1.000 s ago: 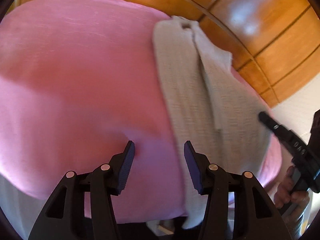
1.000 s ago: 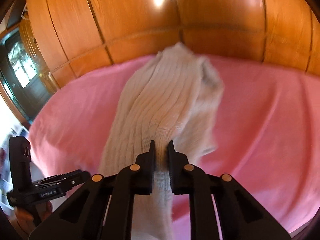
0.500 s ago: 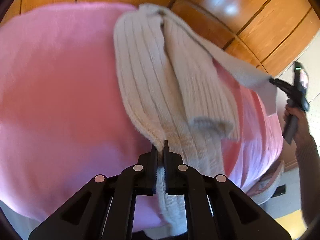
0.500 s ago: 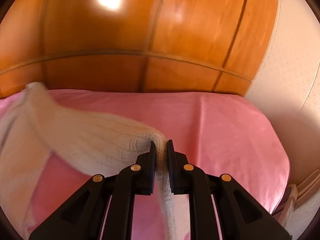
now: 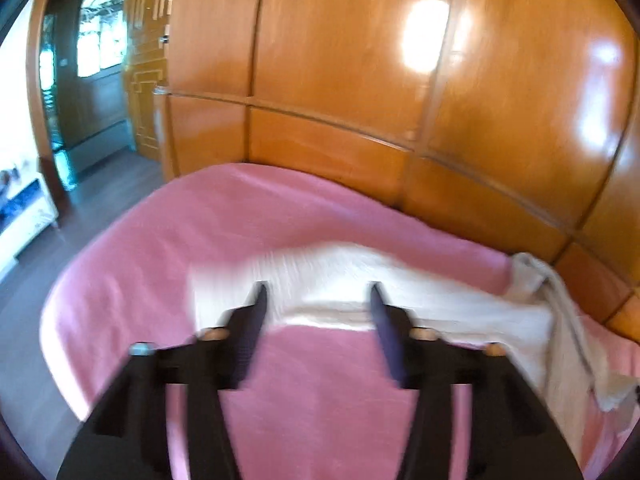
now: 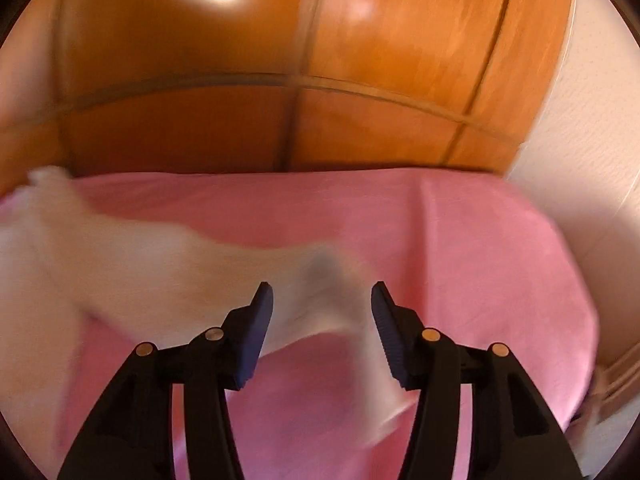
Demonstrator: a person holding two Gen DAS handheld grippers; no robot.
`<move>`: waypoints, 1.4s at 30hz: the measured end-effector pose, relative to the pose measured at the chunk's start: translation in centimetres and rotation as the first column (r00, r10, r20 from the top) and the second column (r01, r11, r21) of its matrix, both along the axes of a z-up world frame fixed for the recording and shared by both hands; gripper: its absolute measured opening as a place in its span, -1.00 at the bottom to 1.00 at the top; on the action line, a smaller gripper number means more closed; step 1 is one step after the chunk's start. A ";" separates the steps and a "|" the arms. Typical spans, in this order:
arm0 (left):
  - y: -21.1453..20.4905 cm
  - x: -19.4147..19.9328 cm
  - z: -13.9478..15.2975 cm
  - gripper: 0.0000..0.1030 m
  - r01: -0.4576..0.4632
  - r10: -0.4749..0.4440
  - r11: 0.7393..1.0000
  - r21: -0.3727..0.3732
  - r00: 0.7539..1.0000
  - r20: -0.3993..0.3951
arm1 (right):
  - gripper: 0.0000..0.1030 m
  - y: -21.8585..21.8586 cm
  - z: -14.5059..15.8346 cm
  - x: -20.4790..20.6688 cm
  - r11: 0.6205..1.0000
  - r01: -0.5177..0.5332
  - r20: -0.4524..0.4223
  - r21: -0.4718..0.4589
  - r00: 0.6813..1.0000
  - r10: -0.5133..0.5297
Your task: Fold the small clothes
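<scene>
A cream ribbed knit garment (image 5: 400,284) lies stretched sideways across the pink bedcover (image 5: 312,400), blurred by motion. My left gripper (image 5: 316,296) is open and empty, with the garment's near edge just beyond its fingertips. In the right wrist view the same garment (image 6: 132,268) runs from the far left to the middle. My right gripper (image 6: 322,294) is open, and the garment's loose end hangs blurred between and below its fingers without being pinched.
A glossy wooden panelled wall (image 5: 400,80) rises right behind the bed. A doorway and dark floor (image 5: 88,184) lie to the left. A white wall (image 6: 592,160) bounds the bed (image 6: 480,248) on the right.
Both grippers were shut on the garment half a second ago and now stand open. The garment has been pulled out sideways and dropped onto the bedcover.
</scene>
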State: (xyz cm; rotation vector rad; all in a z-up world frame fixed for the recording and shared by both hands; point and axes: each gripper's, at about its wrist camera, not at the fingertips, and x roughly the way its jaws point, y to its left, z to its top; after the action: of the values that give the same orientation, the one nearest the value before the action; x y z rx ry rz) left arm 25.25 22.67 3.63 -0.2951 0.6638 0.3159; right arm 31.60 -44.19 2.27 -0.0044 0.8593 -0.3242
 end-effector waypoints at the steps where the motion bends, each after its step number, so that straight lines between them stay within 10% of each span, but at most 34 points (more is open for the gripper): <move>1: -1.1 0.0 -0.6 0.05 0.041 -0.041 0.999 -0.022 0.999 -0.005 | -0.01 0.6 0.0 -0.7 0.998 -0.031 -0.002 0.052 1.000 0.031; 3: -4.3 -0.2 -3.4 0.04 0.182 -0.190 0.973 -0.141 0.981 -0.046 | -0.01 3.3 -0.6 -2.3 0.955 -0.144 -0.022 0.261 0.988 0.156; 8: -12.1 -1.0 -10.7 -0.17 0.370 -0.461 0.802 -0.470 0.883 -0.092 | -0.03 9.4 -5.7 -3.8 0.717 -0.219 -0.073 0.662 0.933 0.352; 13: -18.2 -0.8 -14.9 -0.24 0.384 -0.572 0.655 -0.651 0.815 -0.094 | -0.35 12.5 -9.3 -3.0 0.583 -0.166 -0.081 0.795 0.924 0.374; 15: -19.9 -1.2 -15.3 -0.29 0.397 -0.589 0.635 -0.663 0.804 -0.083 | -0.69 13.0 -9.0 -2.9 0.581 -0.175 -0.061 0.795 0.930 0.363; 16: -20.8 -1.5 -15.1 -0.79 0.418 -0.600 0.644 -0.640 0.795 -0.084 | -0.70 12.6 -8.9 -2.5 0.588 -0.182 -0.055 0.789 0.931 0.362; 17: -21.2 -1.4 -15.3 -0.84 0.430 -0.610 0.653 -0.624 0.786 -0.096 | -0.74 12.7 -8.0 -2.6 0.606 -0.203 -0.044 0.769 0.929 0.367; 25: -17.0 -4.2 -6.5 -0.90 0.553 -0.625 0.676 -0.487 0.780 0.020 | -0.90 9.7 2.5 -7.0 0.722 -0.339 0.123 0.603 0.934 0.336; 33: -9.2 -10.7 3.5 -0.91 0.562 -0.608 0.697 -0.445 0.792 0.048 | -0.91 5.4 10.2 -14.0 0.743 -0.376 0.259 0.553 0.926 0.276; 42: -8.9 -9.7 -7.8 -0.85 0.343 -0.482 0.804 -0.486 0.854 -0.196 | -0.89 4.9 -0.6 -17.5 0.775 -0.144 -0.032 0.615 0.978 0.207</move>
State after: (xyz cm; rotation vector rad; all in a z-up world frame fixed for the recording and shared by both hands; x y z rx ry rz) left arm 15.54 13.79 -4.21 -0.5213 1.0951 -0.2313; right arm 14.09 -39.31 1.69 0.5084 1.0243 0.1479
